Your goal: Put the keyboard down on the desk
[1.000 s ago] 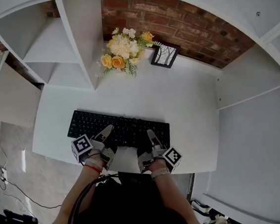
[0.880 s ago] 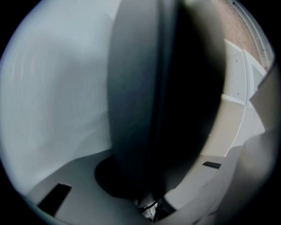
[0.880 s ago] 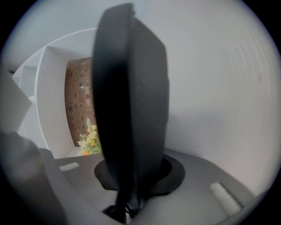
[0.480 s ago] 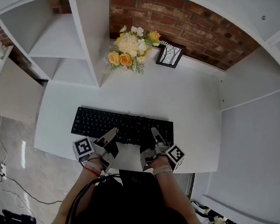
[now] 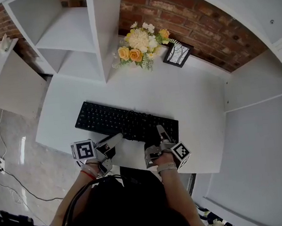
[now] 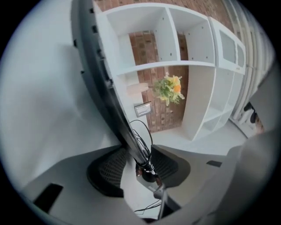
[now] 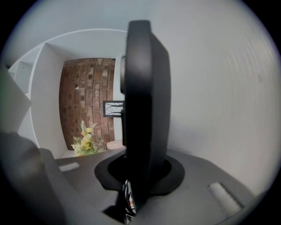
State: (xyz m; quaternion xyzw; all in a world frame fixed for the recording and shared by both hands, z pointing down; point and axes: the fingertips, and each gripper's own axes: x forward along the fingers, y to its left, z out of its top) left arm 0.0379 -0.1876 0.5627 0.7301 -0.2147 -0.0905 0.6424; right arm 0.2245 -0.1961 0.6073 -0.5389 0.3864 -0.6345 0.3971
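Nearest, the left gripper [image 5: 109, 145] has just been opening its jaws. In the left gripper view its pads [image 6: 110, 170] stand apart, released, with the near edge of the black keyboard [image 6: 100, 81] and a thin black cable [image 6: 143, 137] running between them. The left pad is clear of the edge.

Beside it, the right gripper [image 5: 157, 142] is clamped on that same near edge, towards the keyboard's right end. In the right gripper view the dark slab [image 7: 142, 88] fills the gap between its jaws.

The keyboard [image 5: 117, 121] lies lengthwise across the white desk [image 5: 189, 100], close to the front edge. Whether its near edge rests fully on the surface cannot be told.

Farther back stand a bouquet of yellow and cream flowers [image 5: 141, 44] and a small black picture frame [image 5: 177, 54], against the brick wall [image 5: 197, 26]. White shelving [image 5: 67, 32] rises at the left.
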